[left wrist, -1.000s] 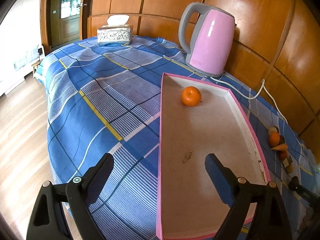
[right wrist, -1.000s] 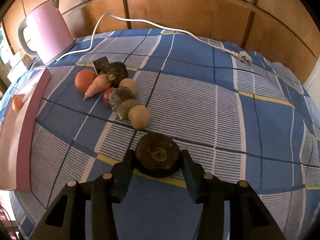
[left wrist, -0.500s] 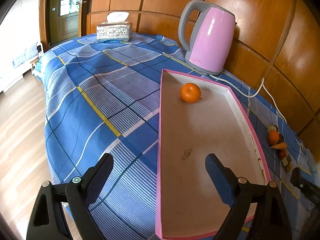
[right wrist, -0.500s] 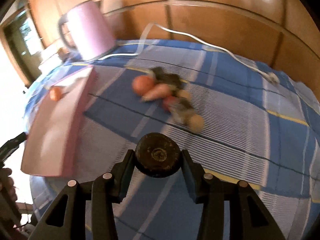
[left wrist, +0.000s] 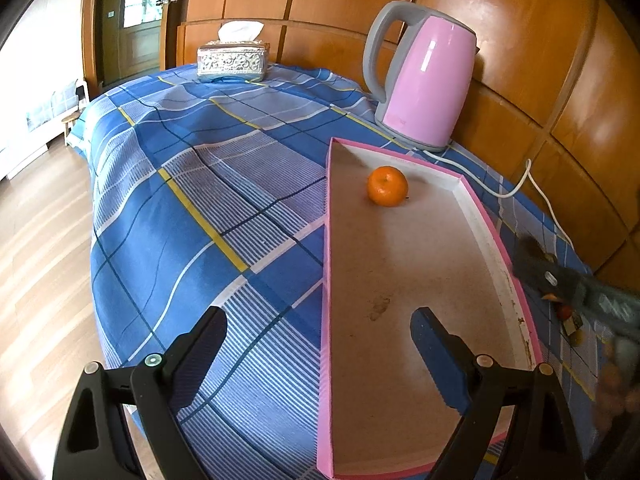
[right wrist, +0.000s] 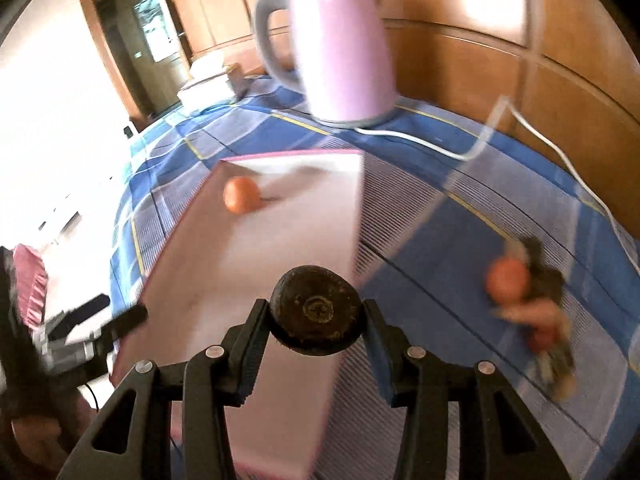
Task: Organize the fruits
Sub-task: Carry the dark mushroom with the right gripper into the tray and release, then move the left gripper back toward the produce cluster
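A shallow pink-rimmed tray (left wrist: 496, 240) lies on the blue checked cloth, and one orange (left wrist: 387, 186) sits near its far end. My left gripper (left wrist: 320, 340) hangs open over the tray's near left edge, nothing between its fingers. My right gripper (right wrist: 316, 316) is shut on a dark brown round fruit (right wrist: 314, 312) and holds it above the right edge of the tray (right wrist: 292, 160); the orange (right wrist: 241, 195) lies beyond it. In the left wrist view the right gripper (left wrist: 532, 256) shows blurred at the tray's right side. A blurred heap of fruits (right wrist: 532, 304) lies on the cloth to the right.
A pink kettle (left wrist: 424, 88) stands behind the tray against the wooden wall, its white cord (left wrist: 520, 184) trailing right. A silver tissue box (left wrist: 233, 61) sits at the far end of the cloth. The table edge drops to wooden floor (left wrist: 36, 240) on the left.
My right gripper carried the dark fruit left from beside the fruit heap to above the tray's right edge, rolling as it went. The left gripper stayed put, still open.
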Demonstrator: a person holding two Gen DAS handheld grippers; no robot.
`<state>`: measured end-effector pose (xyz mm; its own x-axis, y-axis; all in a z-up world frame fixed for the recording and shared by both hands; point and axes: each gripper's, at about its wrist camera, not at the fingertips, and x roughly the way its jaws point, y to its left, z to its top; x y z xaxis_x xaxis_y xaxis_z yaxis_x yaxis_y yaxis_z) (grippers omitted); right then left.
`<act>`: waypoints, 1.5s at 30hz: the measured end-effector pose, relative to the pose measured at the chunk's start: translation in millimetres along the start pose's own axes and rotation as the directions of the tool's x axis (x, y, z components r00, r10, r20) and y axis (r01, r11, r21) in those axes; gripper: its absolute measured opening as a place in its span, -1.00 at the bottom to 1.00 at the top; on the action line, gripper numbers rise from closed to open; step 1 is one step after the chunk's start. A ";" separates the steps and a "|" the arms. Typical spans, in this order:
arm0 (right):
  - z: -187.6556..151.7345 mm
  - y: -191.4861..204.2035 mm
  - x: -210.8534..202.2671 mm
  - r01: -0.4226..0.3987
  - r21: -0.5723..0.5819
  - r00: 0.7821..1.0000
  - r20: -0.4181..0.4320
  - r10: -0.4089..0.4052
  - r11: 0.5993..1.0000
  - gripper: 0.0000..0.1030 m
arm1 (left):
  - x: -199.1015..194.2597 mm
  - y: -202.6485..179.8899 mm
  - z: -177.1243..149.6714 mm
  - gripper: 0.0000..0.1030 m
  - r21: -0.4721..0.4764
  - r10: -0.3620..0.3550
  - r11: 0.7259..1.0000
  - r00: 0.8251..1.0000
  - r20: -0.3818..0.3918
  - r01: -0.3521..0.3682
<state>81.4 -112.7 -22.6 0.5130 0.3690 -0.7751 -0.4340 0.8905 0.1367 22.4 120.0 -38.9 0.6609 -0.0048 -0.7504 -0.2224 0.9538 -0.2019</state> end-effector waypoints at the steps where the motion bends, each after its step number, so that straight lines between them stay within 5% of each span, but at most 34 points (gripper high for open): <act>1: 6.1 4.2 6.8 -0.003 -0.003 1.000 -0.003 0.003 1.000 -0.09 | 0.4 0.6 -0.1 0.82 0.000 0.002 1.000 1.000 -0.001 -0.002; 6: 30.5 17.6 40.8 0.039 -0.018 0.999 -0.011 -0.039 0.999 -0.08 | 1.7 4.2 -0.8 0.82 -0.005 0.006 1.000 1.000 -0.008 -0.006; 10: 34.3 12.1 45.2 0.069 0.002 0.998 0.000 -0.069 0.998 0.33 | 3.1 5.1 -0.7 0.82 -0.009 0.007 1.000 1.000 -0.010 -0.007; 18: 14.7 -12.2 5.7 0.087 0.073 0.994 0.067 -0.091 0.994 0.33 | 2.7 3.3 -0.9 0.82 -0.002 0.006 1.000 1.000 -0.007 -0.006; 29: -45.1 -62.2 -50.5 0.241 0.189 0.957 0.114 -0.265 0.952 0.33 | -5.2 -6.9 -2.2 0.82 0.034 0.000 0.999 1.000 0.008 0.000; 37: -90.3 -113.4 -86.2 0.384 0.341 0.891 0.106 -0.441 0.858 0.33 | -8.8 -13.1 -3.5 0.82 0.055 -0.006 0.998 1.000 0.015 0.005; 45: -143.8 -169.1 -113.7 0.488 0.516 0.817 0.012 -0.576 0.703 0.33 | -9.9 -19.7 -5.4 0.82 0.085 -0.008 0.996 1.000 0.015 0.006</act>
<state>-10.0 -343.6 -46.2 0.6783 -0.2085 -0.7046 0.3277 0.9441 0.0361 16.4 99.6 -31.0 0.6731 -0.0076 -0.7395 -0.1565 0.9759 -0.1524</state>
